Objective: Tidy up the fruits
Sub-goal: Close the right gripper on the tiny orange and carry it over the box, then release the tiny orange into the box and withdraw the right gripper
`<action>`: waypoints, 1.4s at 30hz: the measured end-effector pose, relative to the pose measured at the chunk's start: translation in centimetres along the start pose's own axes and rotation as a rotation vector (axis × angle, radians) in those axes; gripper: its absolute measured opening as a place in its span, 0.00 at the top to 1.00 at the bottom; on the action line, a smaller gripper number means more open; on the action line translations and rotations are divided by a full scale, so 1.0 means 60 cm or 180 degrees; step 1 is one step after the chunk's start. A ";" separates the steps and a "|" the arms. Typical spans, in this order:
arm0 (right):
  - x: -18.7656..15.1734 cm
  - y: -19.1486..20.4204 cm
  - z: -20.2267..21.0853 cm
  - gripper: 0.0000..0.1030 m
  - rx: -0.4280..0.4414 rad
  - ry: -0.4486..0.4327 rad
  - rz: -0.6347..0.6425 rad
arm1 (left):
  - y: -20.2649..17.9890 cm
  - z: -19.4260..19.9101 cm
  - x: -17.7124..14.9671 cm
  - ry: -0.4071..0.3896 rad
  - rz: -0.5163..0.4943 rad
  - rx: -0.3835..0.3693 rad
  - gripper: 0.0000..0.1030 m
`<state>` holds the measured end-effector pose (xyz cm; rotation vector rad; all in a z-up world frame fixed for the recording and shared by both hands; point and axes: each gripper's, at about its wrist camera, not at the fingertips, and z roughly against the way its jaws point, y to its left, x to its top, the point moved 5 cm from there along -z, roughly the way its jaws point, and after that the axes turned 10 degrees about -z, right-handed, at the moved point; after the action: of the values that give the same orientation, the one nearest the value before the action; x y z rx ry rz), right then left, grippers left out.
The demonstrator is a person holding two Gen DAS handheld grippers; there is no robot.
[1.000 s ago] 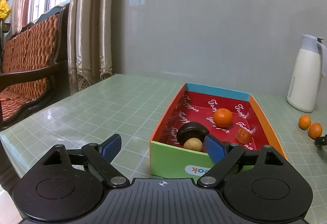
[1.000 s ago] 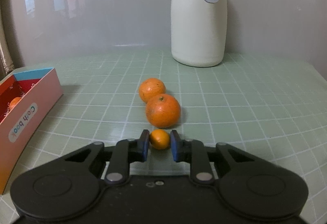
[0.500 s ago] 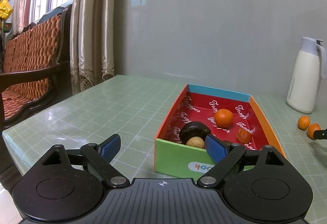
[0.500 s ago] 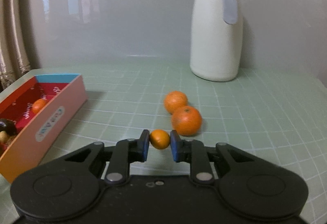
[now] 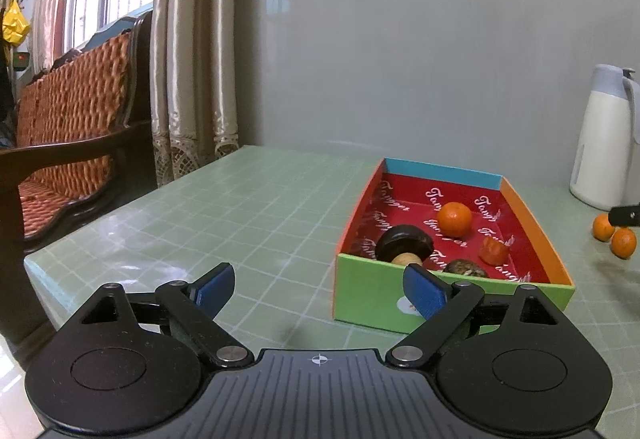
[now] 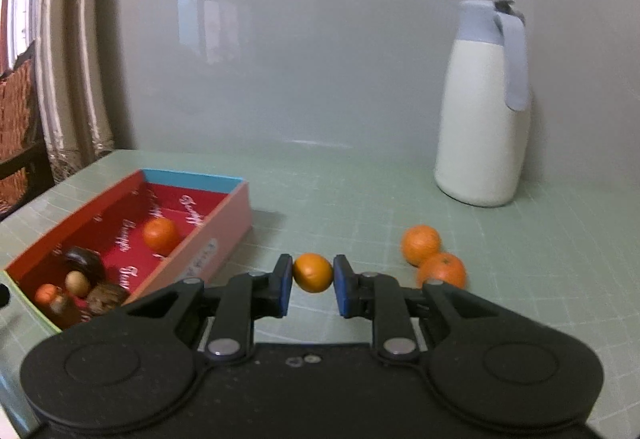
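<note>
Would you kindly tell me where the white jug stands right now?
In the right wrist view the white jug stands upright at the table's far right by the wall, behind the two loose oranges.

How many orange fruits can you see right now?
4: one small orange clamped in the right hand-held gripper, two oranges on the table, one orange in the box. Others may be hidden.

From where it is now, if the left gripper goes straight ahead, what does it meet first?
Probably the bare green table, just left of the box. The left gripper points slightly downward; depth is unclear.
</note>
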<state>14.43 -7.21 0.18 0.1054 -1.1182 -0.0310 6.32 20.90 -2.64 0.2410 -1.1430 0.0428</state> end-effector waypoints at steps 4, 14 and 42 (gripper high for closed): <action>0.004 0.028 0.001 0.80 0.0122 -0.0027 0.0048 | 0.011 0.003 -0.005 0.0026 -0.0010 0.0034 0.12; -0.003 0.096 -0.011 0.80 0.0436 0.0000 0.0187 | 0.040 0.011 -0.014 0.0049 0.0033 0.0133 0.12; -0.026 0.138 -0.012 0.70 0.0751 0.0074 0.0216 | 0.048 0.009 -0.016 0.0071 0.0124 0.0092 0.12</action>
<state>14.19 1.20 -0.70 0.2778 -1.0986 0.1627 5.00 23.71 -2.83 0.2433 -1.1255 0.0964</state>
